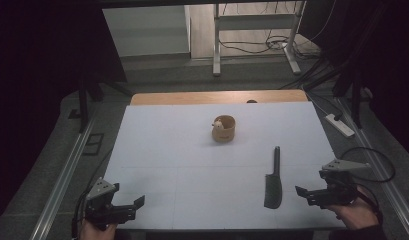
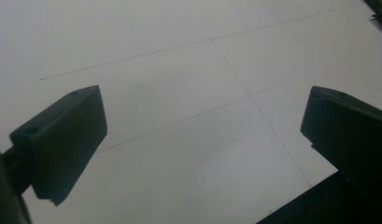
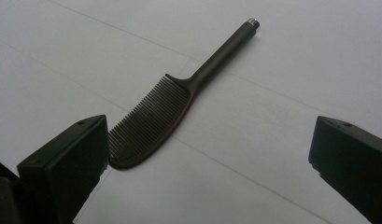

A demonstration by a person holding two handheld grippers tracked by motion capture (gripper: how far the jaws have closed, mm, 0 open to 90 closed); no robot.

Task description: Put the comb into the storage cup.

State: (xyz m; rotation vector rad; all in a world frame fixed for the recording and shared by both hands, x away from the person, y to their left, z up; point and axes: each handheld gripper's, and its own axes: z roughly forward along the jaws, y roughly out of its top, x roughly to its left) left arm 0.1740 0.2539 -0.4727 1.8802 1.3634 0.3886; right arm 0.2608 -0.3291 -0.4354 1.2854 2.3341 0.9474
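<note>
A dark comb [image 1: 274, 180] lies flat on the white table [image 1: 192, 165], toothed end towards me and handle pointing away; the right gripper view shows the comb [image 3: 163, 114] just ahead of the jaws. My right gripper [image 1: 303, 192] hovers open just right of the comb's toothed end, touching nothing. My right gripper [image 3: 207, 154] has its jaws wide apart. A small tan wooden cup [image 1: 224, 128] with a pale little figure in it stands at the table's middle, farther back. My left gripper [image 1: 138, 202] sits open near the front left corner over bare table, and my left gripper [image 2: 202, 140] holds nothing.
Beyond the white table a wooden strip [image 1: 217, 96] shows at the far edge. A white power strip [image 1: 340, 124] and cables lie on the floor to the right. A metal frame leg [image 1: 216, 45] stands farther back.
</note>
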